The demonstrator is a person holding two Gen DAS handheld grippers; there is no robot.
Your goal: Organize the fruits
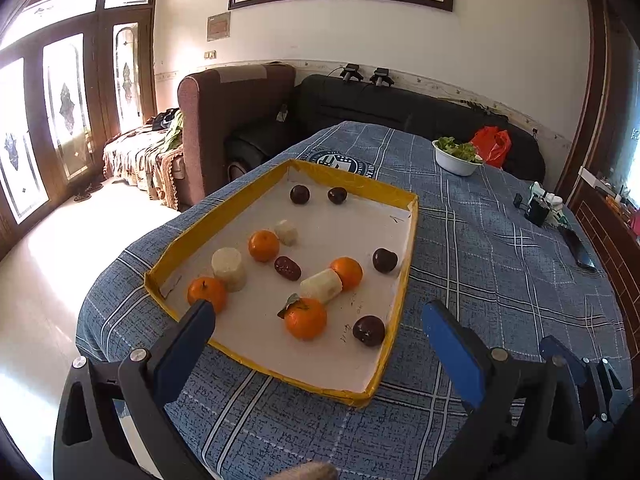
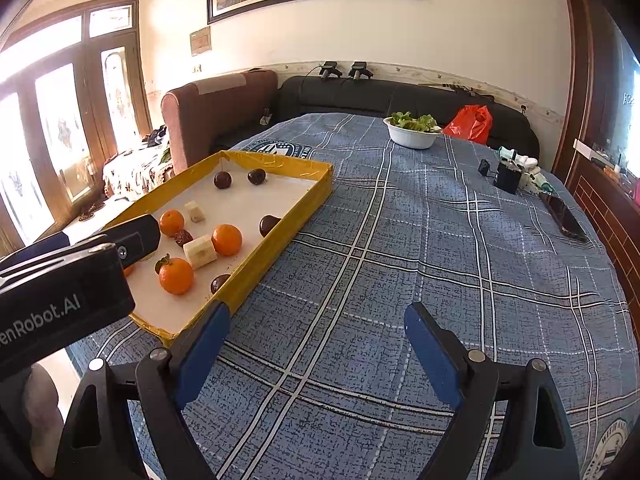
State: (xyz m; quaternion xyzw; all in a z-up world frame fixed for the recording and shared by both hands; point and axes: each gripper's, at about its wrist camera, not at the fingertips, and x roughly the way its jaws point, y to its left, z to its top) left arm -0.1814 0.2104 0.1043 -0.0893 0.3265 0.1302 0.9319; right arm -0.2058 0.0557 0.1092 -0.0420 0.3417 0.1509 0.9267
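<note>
Orange-skinned fruit first: four oranges lying on the white floor of the tray (image 1: 403, 292), one at the near-left corner (image 1: 207, 293), one mid-left (image 1: 263, 245), one centre-right (image 1: 347, 273), one leafed at centre-bottom (image 1: 305, 318). Mixed in among them: five dark fruits, two at the far end (image 1: 299, 194) and one at the near right (image 1: 368, 330), plus three pale cylinders (image 1: 229, 269). No kind grouped apart from the others.

Judged state: fits either fruit already gathered into the tray, or sorting by kind yet unfinished. Not settled by these views.

Left gripper (image 1: 319, 312): released, jaws spread wide, hanging over the near rim with the leafed orange framed between the fingers. Right gripper (image 2: 318, 312): released likewise, holding nothing, over bare tablecloth (image 2: 400, 240) to the right of the tray.

For any pick:
- Centre the jaws on the widest girth of the piece.
- Close gently on oranges: round, glossy, likely to roll.
- Grip pale cylinders across the curved side: matt, rough-cut, probably firm.
- Treat dark fruits as small, smooth and slippery.
- Keep fingertips clear of the yellow taped rim: low, thin, probably cardboard, easily shoved on cloth.

Outward, upper right of the left view: white bowl of greens (image 1: 456, 162), red bag (image 1: 494, 145).
</note>
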